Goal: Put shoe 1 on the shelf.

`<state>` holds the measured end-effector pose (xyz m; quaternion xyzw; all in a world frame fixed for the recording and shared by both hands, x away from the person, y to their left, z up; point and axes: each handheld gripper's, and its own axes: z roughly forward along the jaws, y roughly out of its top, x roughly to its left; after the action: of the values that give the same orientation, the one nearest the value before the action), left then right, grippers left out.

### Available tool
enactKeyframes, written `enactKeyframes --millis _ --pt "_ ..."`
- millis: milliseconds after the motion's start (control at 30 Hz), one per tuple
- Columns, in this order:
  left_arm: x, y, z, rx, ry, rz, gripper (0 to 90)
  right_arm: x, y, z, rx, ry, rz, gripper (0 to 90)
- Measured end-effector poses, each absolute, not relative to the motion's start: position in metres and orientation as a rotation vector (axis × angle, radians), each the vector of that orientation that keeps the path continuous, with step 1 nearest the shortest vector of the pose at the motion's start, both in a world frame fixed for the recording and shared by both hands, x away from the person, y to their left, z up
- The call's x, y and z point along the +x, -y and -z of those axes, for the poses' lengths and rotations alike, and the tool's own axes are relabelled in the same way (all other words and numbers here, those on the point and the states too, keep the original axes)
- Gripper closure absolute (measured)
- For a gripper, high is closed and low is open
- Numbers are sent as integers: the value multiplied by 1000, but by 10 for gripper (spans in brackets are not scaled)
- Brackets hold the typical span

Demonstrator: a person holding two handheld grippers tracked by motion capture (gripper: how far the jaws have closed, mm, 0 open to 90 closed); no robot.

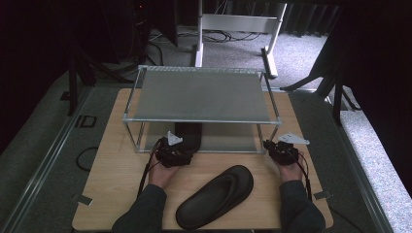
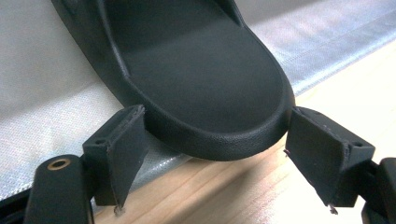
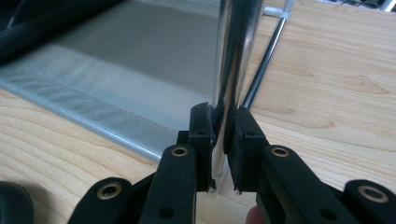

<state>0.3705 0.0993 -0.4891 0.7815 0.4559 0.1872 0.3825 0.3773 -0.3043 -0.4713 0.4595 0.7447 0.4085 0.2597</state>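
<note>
A pale wooden table (image 1: 114, 184) with a fine straight grain carries everything; on its far half stands a two-tier shoe rack (image 1: 204, 94), a frame of thin shiny metal tubes with flat shelves of grey woven mesh, the weave showing as a fine dotted texture with a stitched hem along the near edge. On the near half, right of centre, lies a black flip-flop (image 1: 216, 196), long and rounded, matte and slightly pebbled, its toe strap raised, pointing diagonally towards the far right. A second black sandal (image 2: 201, 70) of the same smooth moulded foam lies on the lower shelf at the left, its rounded heel overhanging the shelf's near edge. The left gripper (image 2: 215, 156) sits at that heel with its square black pads spread wide, one at each side of the heel's rim, close against it but not visibly pressing. The right gripper (image 3: 223, 140) is at the rack's near right corner, its jaws drawn together and clamped on the upright chrome post (image 3: 233, 51), which mirrors the surroundings.
</note>
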Motion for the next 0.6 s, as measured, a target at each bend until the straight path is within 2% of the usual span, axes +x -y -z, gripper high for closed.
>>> enactKeyframes --millis 367,600 --pt "350 -118 486 1963 -1149 -493 222 378 304 472 1263 -2029 -1088 779" --pt "341 -136 494 1940 -1194 -488 223 375 305 470 1277 -2004 -1084 626"
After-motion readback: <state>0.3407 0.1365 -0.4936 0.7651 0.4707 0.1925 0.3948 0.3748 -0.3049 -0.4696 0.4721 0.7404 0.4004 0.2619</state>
